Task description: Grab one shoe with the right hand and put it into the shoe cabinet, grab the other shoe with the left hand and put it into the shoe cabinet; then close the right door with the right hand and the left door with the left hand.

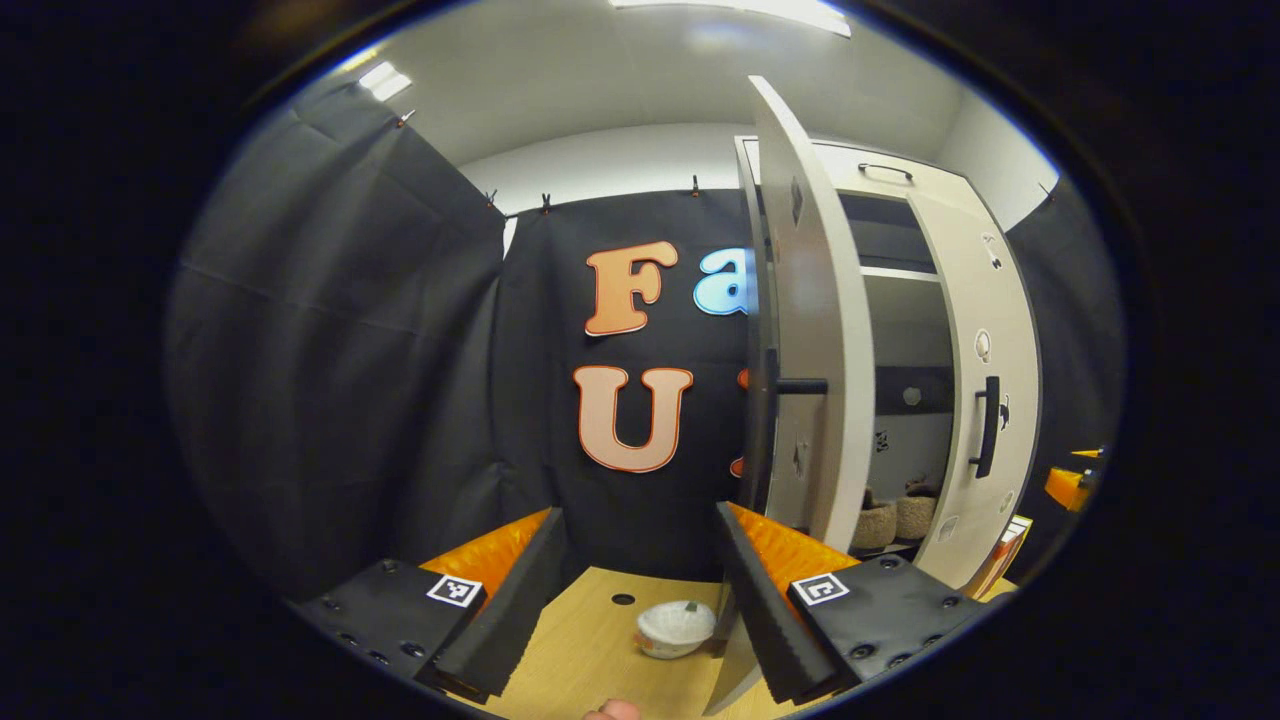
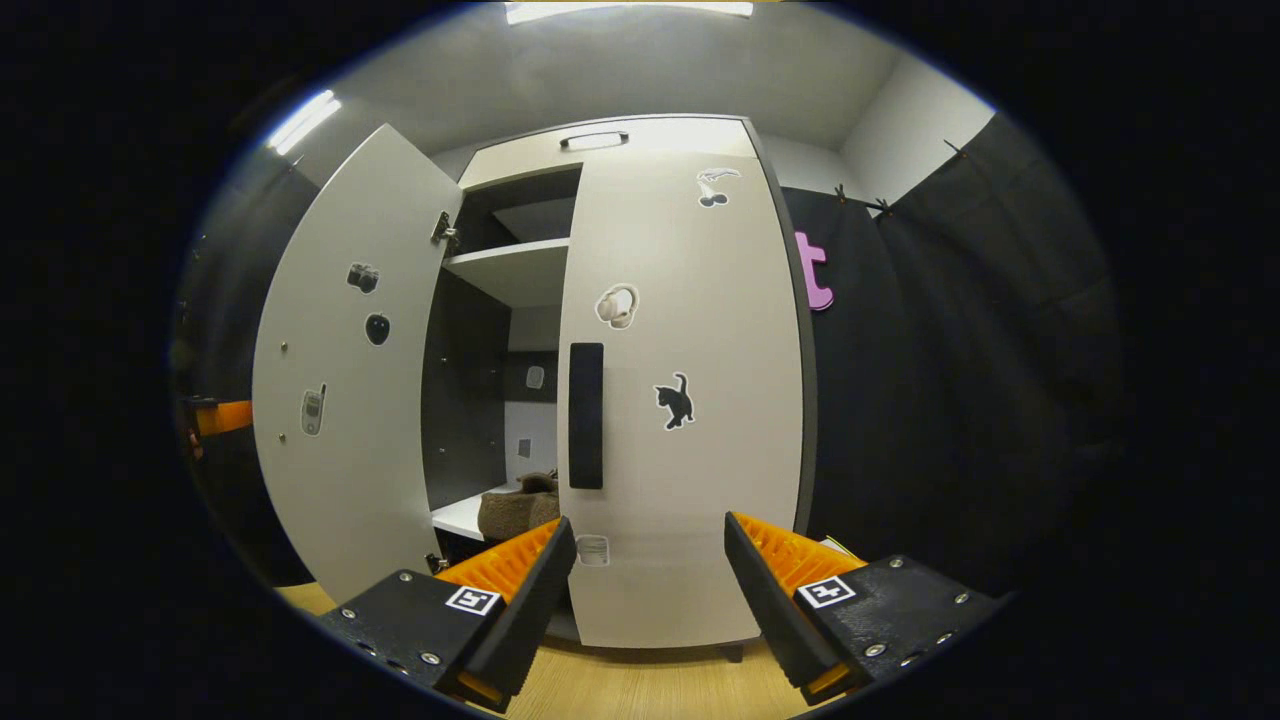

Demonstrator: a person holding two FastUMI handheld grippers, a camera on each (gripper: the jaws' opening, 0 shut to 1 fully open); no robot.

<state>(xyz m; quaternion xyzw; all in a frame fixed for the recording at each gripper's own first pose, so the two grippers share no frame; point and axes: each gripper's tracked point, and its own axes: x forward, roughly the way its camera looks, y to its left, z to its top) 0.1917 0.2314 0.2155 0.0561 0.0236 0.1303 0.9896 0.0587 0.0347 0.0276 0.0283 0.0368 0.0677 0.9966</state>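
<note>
The white shoe cabinet (image 2: 600, 135) stands in front of my right gripper (image 2: 645, 590), which is open and empty just before the right door (image 2: 700, 470). That door lies across the cabinet's right half, its black handle (image 2: 586, 415) facing me. The left door (image 2: 340, 380) stands wide open. A brown fuzzy shoe (image 2: 515, 510) rests on the low shelf inside. In the left gripper view, two shoes (image 1: 895, 518) sit in the cabinet behind the open left door (image 1: 815, 330), seen edge-on. My left gripper (image 1: 640, 590) is open and empty, to the left of that door.
A small white bowl-like object (image 1: 675, 628) lies on the wooden table (image 1: 590, 650) near the left door's foot. Black cloth walls close in on both sides. The other gripper (image 1: 1070, 485) shows orange at the far right, beyond the cabinet.
</note>
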